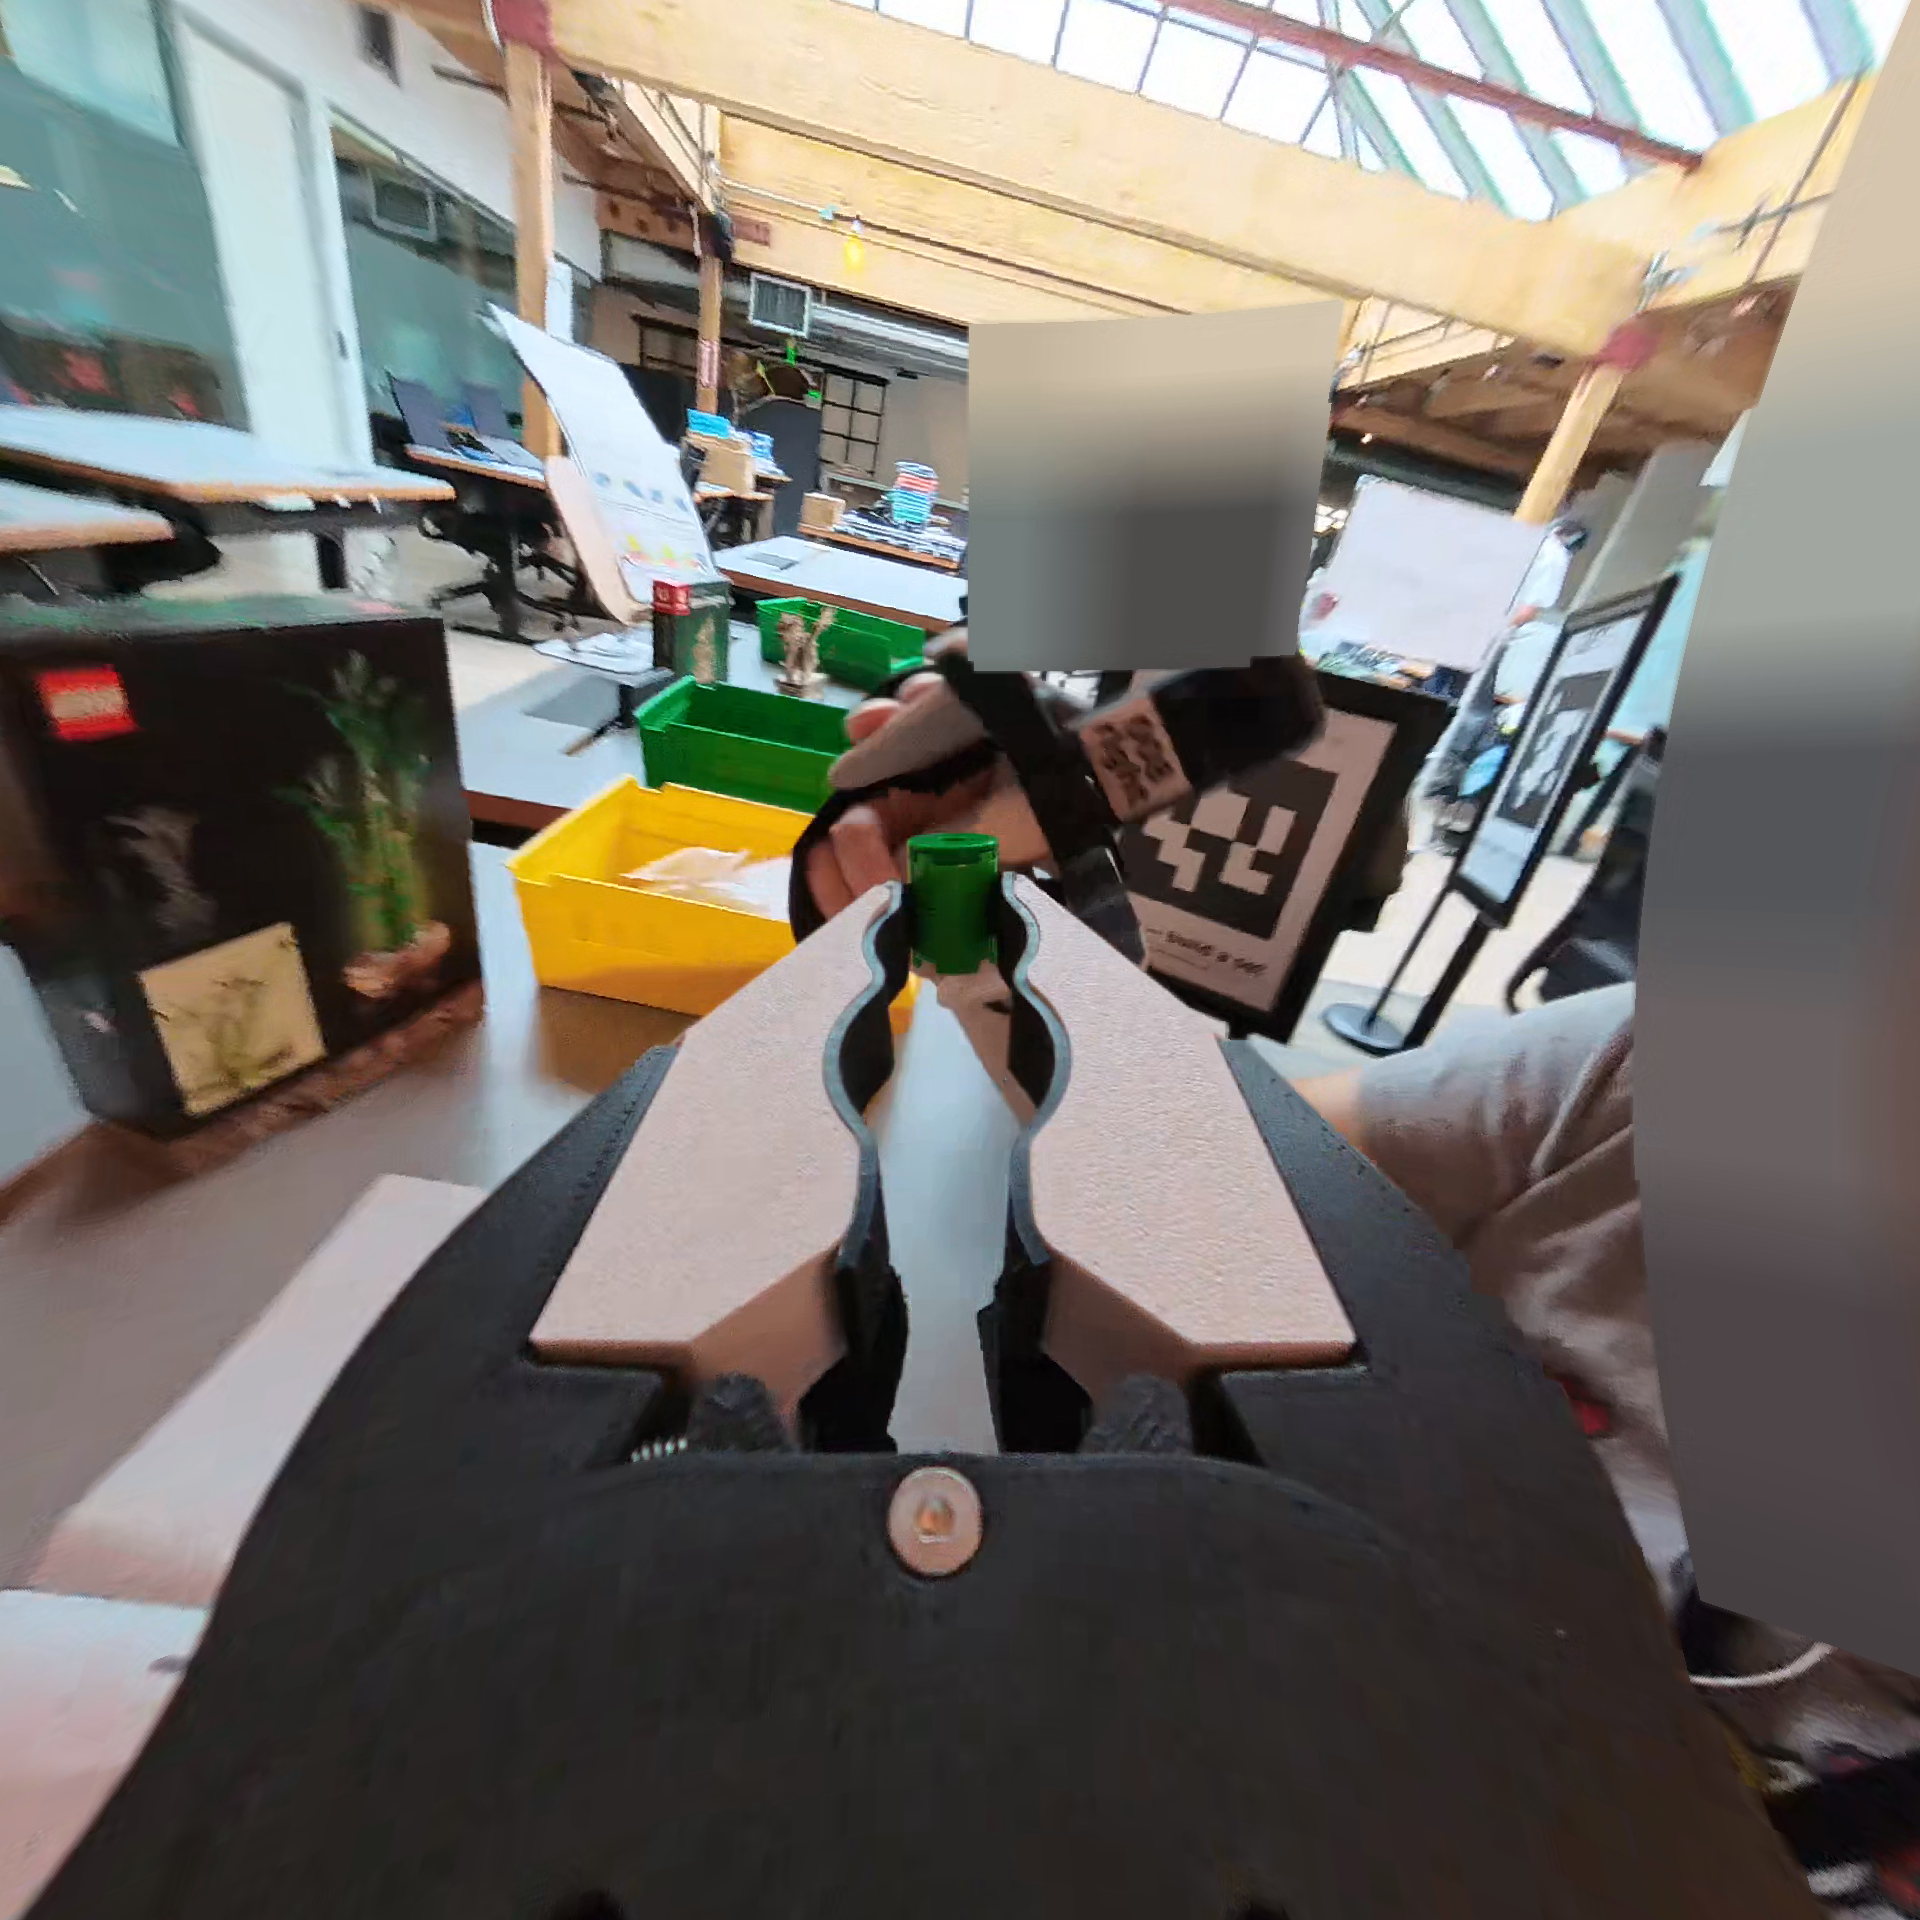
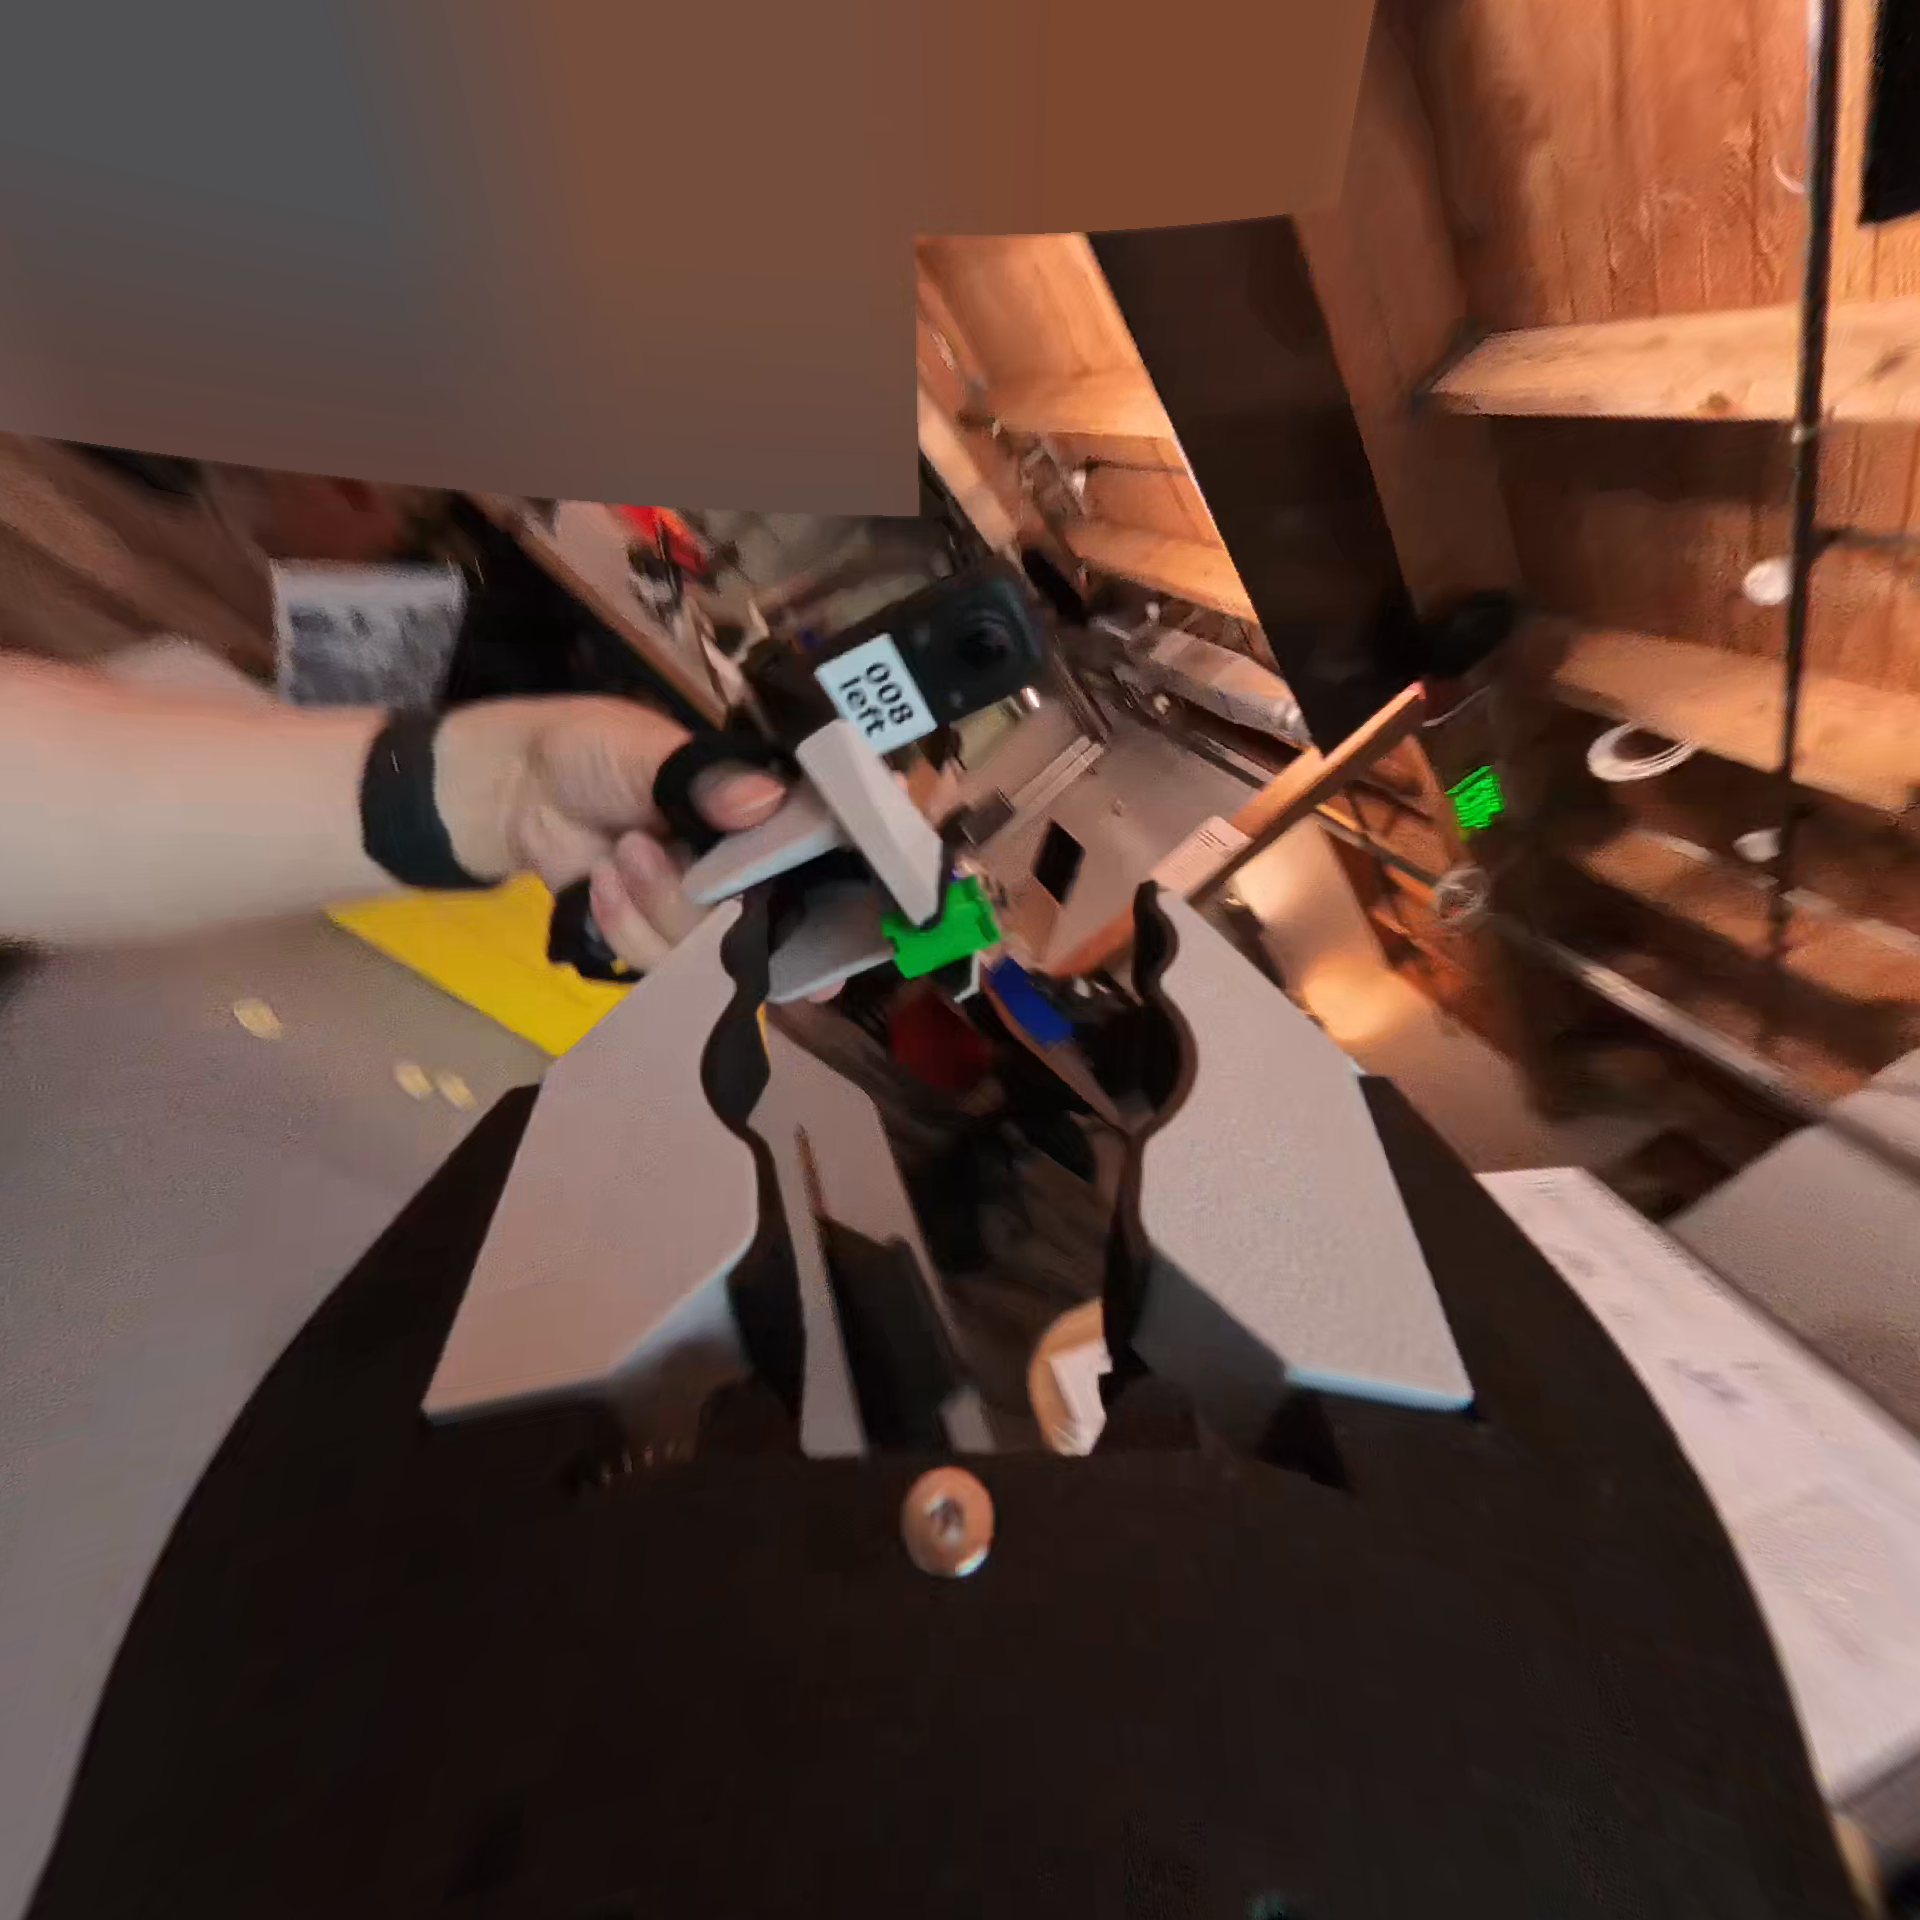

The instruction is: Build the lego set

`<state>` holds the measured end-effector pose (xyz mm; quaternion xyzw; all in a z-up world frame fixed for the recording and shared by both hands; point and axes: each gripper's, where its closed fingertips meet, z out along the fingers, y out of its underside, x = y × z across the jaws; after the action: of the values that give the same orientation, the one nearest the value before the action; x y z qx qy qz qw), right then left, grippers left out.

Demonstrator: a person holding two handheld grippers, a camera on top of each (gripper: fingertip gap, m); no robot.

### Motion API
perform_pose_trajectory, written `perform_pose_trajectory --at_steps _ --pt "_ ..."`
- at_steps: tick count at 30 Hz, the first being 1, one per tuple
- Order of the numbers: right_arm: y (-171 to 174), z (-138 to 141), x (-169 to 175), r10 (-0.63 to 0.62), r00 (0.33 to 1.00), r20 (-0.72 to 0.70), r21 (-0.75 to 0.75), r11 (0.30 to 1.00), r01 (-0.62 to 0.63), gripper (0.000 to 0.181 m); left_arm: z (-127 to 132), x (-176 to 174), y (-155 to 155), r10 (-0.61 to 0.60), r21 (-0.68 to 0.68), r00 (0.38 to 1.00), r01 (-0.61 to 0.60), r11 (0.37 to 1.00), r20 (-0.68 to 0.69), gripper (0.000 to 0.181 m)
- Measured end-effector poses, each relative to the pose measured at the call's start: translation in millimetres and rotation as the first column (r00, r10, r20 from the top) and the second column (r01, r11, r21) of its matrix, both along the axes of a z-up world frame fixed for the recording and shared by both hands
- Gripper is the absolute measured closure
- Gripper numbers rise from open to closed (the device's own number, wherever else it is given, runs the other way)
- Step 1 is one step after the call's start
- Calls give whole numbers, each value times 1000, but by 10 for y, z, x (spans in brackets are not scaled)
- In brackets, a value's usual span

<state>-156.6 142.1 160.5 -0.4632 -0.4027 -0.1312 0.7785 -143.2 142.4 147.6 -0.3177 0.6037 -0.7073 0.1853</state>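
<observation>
Up in the air, the left claw [image 1: 951,914] pinched a small green lego piece [image 1: 952,902] by its round sides. It looked light, hard and slippery, so gripping the sides suited it. The right claw [image 2: 951,940] gaped wide and seemed empty, though that view was blurry.

yellow bin [image 1: 634,894] and lego box [image 1: 234,862] leftward

Green piece's [image 1: 952,902] lower end hidden between left tongs [image 1: 954,920]

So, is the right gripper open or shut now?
Open. In the right wrist view its two fingers stand wide apart with nothing between them. The green piece is held by the left gripper, farther off.
</observation>
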Motion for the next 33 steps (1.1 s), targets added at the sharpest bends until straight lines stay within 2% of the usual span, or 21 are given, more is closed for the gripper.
perform_pose_trajectory --at_steps 3,5,11,17,20,21,22,25,26,27,28,30,31,33 --pt "118 -139 -73 -150 974 169 -16 988 155 116 -34 -3 -58 -84 -89 994 77 993 -76 169" --pt "178 -139 -31 -238 949 208 29 971 237 136 -70 1 -91 -125 -123 985 111 986 -115 169" --pt "282 -237 42 -297 924 240 -1 952 306 159 -191 100 -84 -115 -132 978 93 987 -176 169" --pt "284 -314 66 -258 940 225 -114 951 289 158 -243 117 -87 -123 -121 972 100 988 -199 169" --pt "267 -257 47 -243 951 192 -96 959 265 158 -190 109 -96 -136 -150 975 110 983 -177 169" --pt "272 -235 75 -258 950 178 -93 956 277 148 -184 112 -98 -132 -148 977 107 983 -170 169" --pt "283 -276 100 -261 948 182 -126 950 285 157 -203 125 -97 -120 -136 977 97 986 -174 169" --pt "295 -390 163 -251 948 197 -205 935 290 157 -277 187 -95 -87 -95 979 70 993 -183 169" --pt "273 -405 178 -244 949 201 -227 931 287 155 -265 195 -112 -89 -97 981 73 993 -172 169" --pt "243 -428 221 -247 949 193 -280 913 295 131 -248 202 -125 -85 -89 985 72 993 -150 169" --pt "180 -445 272 -245 953 180 -343 892 294 119 -247 221 -123 -60 -56 990 53 997 -125 169" --pt "-61 -439 289 -153 984 95 -443 878 179 114 -313 318 -45 73 102 996 -68 993 -50 169" --pt "-157 -356 363 -147 989 9 -460 878 134 123 -358 379 23 157 209 988 -156 965 12 169" --pt "-333 -222 508 -118 969 -217 -535 845 -17 139 -448 472 123 275 405 950 -312 860 148 168"
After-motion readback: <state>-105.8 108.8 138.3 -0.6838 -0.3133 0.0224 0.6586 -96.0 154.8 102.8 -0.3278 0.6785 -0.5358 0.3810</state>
